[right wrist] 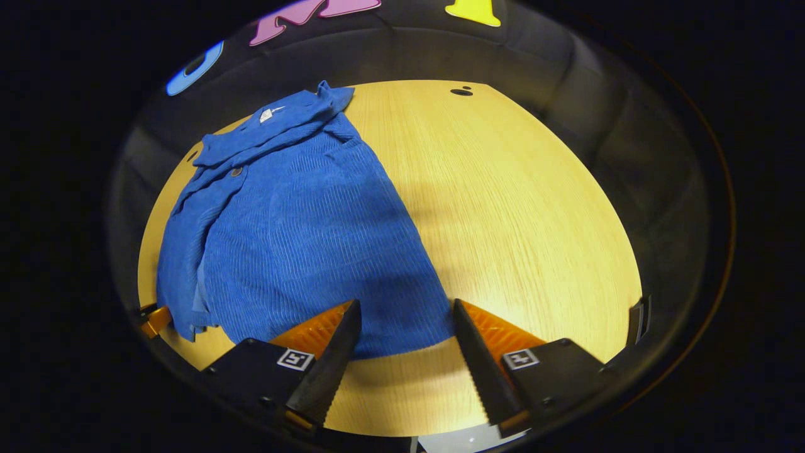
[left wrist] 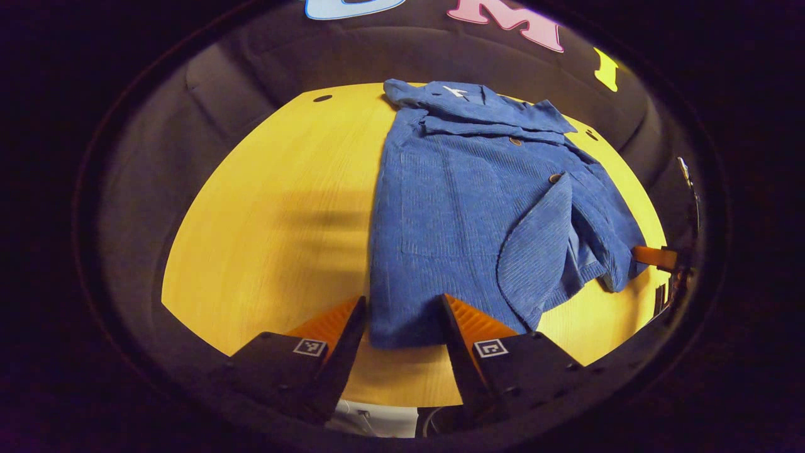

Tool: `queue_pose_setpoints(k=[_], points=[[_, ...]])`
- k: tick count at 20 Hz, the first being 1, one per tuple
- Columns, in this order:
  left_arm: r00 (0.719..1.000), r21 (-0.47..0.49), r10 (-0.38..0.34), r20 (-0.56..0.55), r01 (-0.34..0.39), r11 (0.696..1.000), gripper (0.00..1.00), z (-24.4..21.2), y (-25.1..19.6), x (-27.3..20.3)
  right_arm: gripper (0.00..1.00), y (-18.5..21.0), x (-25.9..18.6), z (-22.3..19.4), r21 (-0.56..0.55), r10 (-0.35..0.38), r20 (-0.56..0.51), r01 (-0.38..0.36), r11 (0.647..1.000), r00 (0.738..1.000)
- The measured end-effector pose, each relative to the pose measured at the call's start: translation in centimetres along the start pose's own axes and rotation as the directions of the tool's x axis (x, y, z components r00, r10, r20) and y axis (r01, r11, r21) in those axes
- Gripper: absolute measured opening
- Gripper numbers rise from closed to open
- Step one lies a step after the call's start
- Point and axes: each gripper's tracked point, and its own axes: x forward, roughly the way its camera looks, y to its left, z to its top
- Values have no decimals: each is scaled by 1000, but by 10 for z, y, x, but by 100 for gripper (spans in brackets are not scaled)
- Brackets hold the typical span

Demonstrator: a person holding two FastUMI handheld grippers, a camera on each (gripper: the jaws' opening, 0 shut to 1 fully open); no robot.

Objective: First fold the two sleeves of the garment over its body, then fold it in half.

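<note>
Left gripper (left wrist: 402,318), right gripper (right wrist: 405,324): parted.

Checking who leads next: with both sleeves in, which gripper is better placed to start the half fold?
Hard to separate, slightly left: the left gripper has its open fingers either side of the shirt's hem corner. The right gripper is also open at the hem.

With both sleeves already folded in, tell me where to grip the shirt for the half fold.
Take the blue shirt by its near hem, one corner per gripper, coming in low from the near table edge. The hem lies flat between the open left gripper and right gripper, collar at the far end.
</note>
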Motion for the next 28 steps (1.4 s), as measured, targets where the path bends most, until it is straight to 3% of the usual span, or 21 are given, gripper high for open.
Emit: queue_pose_setpoints(k=[1,2,3,5,6,7,8,10,13,17,23,28], points=[[1000,14,-5,4,5,1000,58,1,-4,-2,82,0,1,0,4,-4,-12,4,1000,1000],[1000,37,-27,10,27,999,53,0,-10,3,81,1,1,3,11,5,-15,-4,1000,1000],[1000,34,-23,17,22,999,37,3,-12,0,63,5,3,3,42,6,-13,-5,999,1000],[1000,45,-21,18,21,999,20,4,-14,2,28,9,6,6,61,7,-5,-7,998,1000],[999,31,-27,27,26,999,19,3,-19,15,29,13,6,1,66,1,-12,0,998,1000],[999,10,-33,23,33,999,5,3,-18,3,9,15,5,5,59,1,3,-1,998,1000],[998,3,-48,27,48,999,4,6,-19,5,2,21,6,1,43,19,-11,-19,999,1000],[993,-22,-118,24,119,993,1,6,-27,4,2,34,3,0,44,70,-34,-68,997,997],[989,-67,-148,19,149,987,0,7,-21,-2,2,48,-7,-3,57,106,-32,-104,993,994],[970,-121,-224,98,235,964,0,29,-30,-34,2,79,-34,9,93,180,10,-180,979,984],[945,-99,-258,200,281,955,0,78,-33,-71,2,123,-74,59,19,268,102,-271,962,958],[914,-70,-245,324,282,957,0,161,-21,-92,2,159,-95,126,-7,345,190,-350,937,919]])
